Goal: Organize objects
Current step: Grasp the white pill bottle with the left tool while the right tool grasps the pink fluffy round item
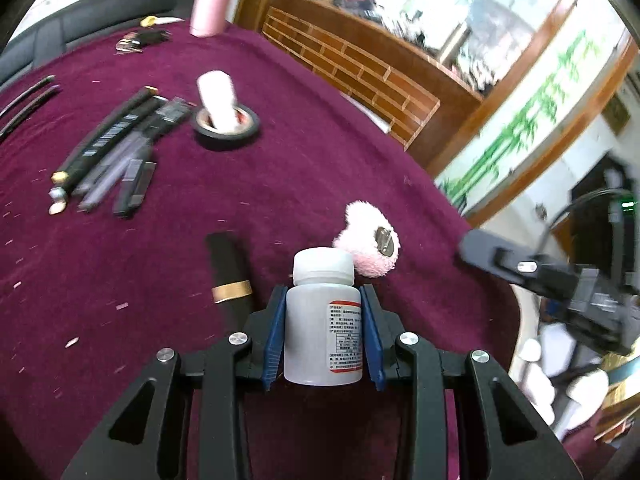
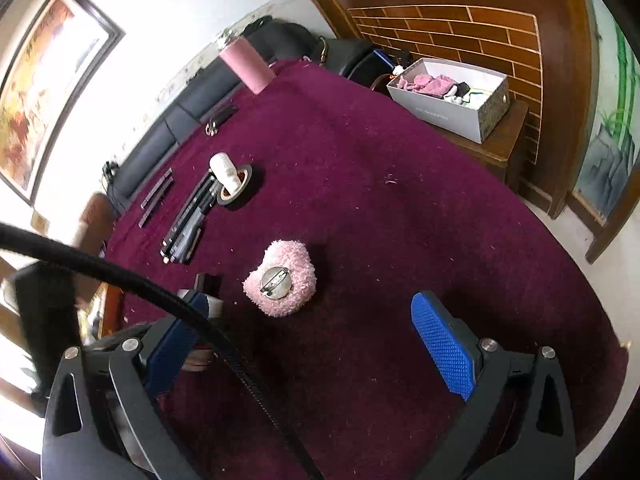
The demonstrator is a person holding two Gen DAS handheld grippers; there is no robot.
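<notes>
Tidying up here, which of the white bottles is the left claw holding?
The labelled, capped white bottle in the left claw; the other white bottle stands inside the tape roll.

A white plastic bottle [image 1: 323, 320] carries a white label edged in red [image 1: 346, 334], printed with small rows of characters too fine and blurred to read. On the far left of the maroon cloth, a long black stick [image 1: 105, 136] bears white bar-like markings that cannot be made out. On a side stand to the far right, an open white box [image 2: 450, 98] shows a faint grey line of lettering on its near wall, also illegible. No word or number can be read.
</notes>
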